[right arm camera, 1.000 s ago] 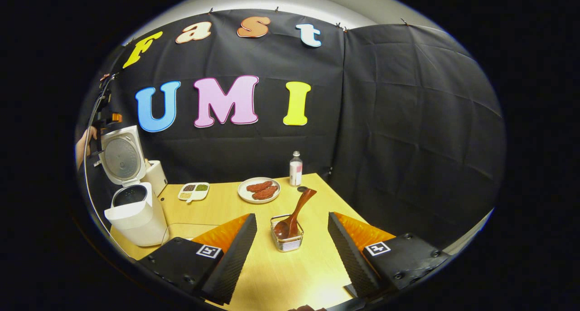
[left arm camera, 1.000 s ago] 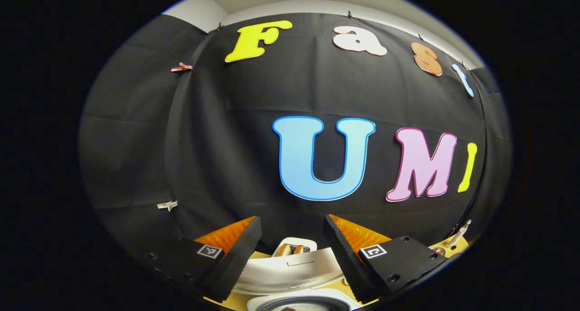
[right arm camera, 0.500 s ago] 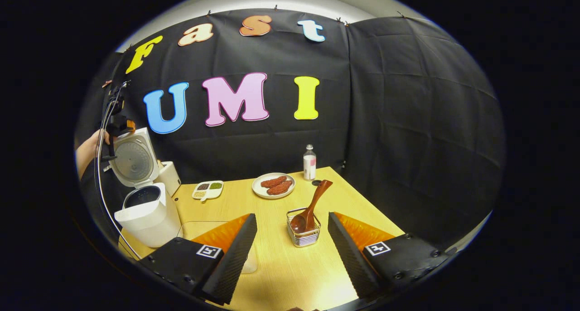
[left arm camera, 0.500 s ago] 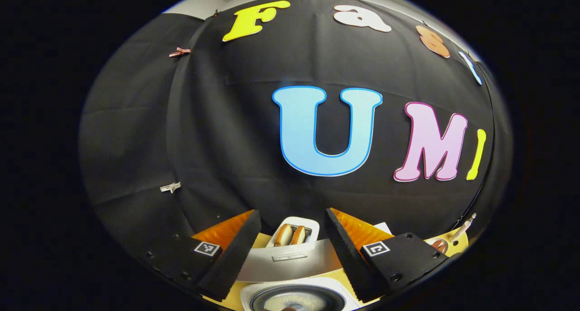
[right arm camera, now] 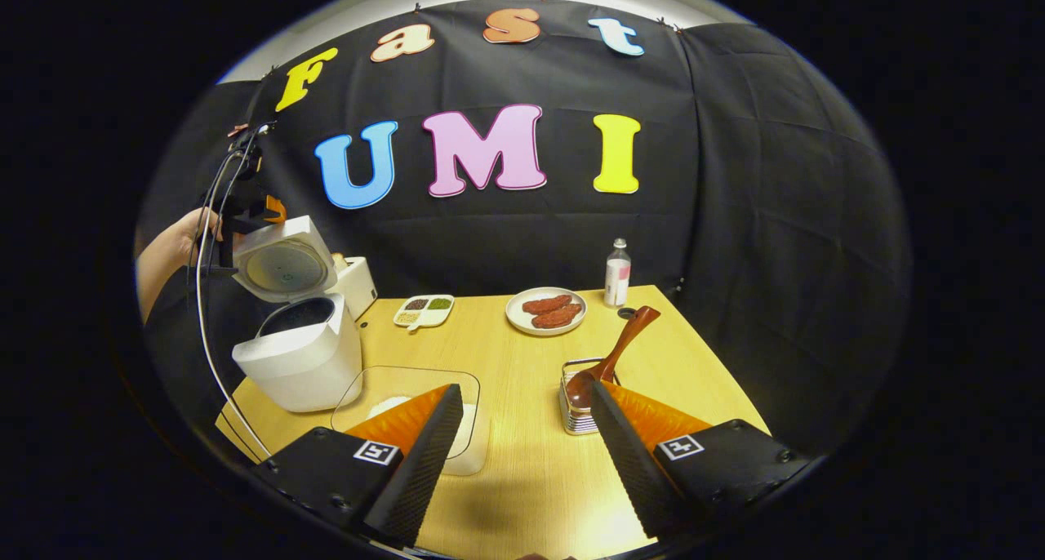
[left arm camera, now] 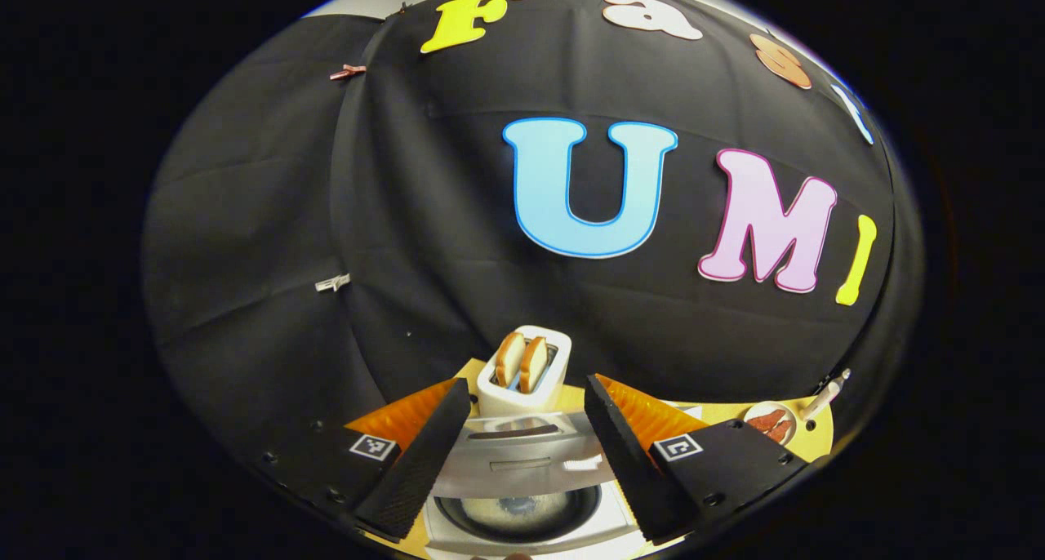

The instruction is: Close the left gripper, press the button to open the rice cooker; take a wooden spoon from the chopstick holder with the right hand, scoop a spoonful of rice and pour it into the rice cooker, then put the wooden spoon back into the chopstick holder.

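On table left, cooker [right arm camera: 298, 356] lid up, pot exposed. Left gripper [left arm camera: 522, 454], jaws apart, has dropped closer over it. Right gripper [right arm camera: 522, 454], apart and empty, has swung left; spoon [right arm camera: 608, 364] in holder [right arm camera: 575, 409] now beside right finger. Spoon pickup next.

L tongs [left arm camera: 522, 454] jaws apart; R tongs [right arm camera: 522, 454] jaws apart, nothing gripped.

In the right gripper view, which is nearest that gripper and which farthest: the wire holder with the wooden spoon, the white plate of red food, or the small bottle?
1. Wire holder with the wooden spoon, beside the right finger.
2. White plate of red food, mid-table.
3. Small bottle, at the table's far edge.
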Demonstrator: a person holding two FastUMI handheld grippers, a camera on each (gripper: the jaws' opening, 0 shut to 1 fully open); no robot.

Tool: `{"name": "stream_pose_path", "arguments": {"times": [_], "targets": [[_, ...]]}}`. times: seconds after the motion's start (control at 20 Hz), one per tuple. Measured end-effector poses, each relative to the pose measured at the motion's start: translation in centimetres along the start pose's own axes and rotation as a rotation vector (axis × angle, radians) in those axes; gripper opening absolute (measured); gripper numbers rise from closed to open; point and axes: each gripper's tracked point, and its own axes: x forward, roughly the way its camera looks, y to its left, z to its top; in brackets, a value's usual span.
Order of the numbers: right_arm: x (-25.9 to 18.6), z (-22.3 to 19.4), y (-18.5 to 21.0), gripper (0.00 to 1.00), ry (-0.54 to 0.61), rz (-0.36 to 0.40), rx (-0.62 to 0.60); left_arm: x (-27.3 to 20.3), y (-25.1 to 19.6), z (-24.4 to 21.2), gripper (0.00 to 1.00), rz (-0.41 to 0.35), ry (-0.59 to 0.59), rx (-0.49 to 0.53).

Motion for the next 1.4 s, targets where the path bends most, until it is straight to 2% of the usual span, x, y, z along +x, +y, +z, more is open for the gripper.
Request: {"name": "stream_pose_path", "arguments": {"times": [0.2, 0.35, 0.5, 0.65, 1.0, 1.1, 1.25, 1.4], "targets": [[0.2, -0.2, -0.3, 0.99, 0.019, 0.035, 0.0, -1.2, -0.2, -7.2, 0.99, 0.012, 0.086, -0.008], [0.3, -0.8, -0.3, 0.99, 0.037, 0.047, -0.011, -1.6, -0.3, -10.7, 0.97, 0.017, 0.057, 0.042], [0.2, -1.6, -0.2, 0.99, 0.054, 0.055, -0.023, -1.5, -0.3, -14.1, 0.98, 0.018, 0.079, 0.032], [-0.2, -2.1, 0.0, 0.99, 0.061, 0.056, -0.035, -1.2, -0.5, -16.6, 0.99, 0.014, 0.088, 0.068], [-0.9, -2.7, 1.4, 0.99, 0.059, 0.068, -0.064, -1.1, -0.6, -17.5, 1.0, 0.003, 0.081, 0.11], [-0.7, -2.4, 1.9, 0.99, 0.052, 0.066, -0.055, -1.6, -0.7, -17.1, 1.0, -0.03, 0.08, 0.103], [-0.7, -0.6, 2.3, 0.99, 0.008, 0.052, -0.056, -4.3, -1.5, -16.1, 0.98, -0.116, 0.033, 0.036], [-0.6, 1.2, 3.0, 0.99, -0.025, 0.04, -0.058, -9.3, -0.6, -13.3, 0.96, -0.138, -0.076, -0.005]]}}
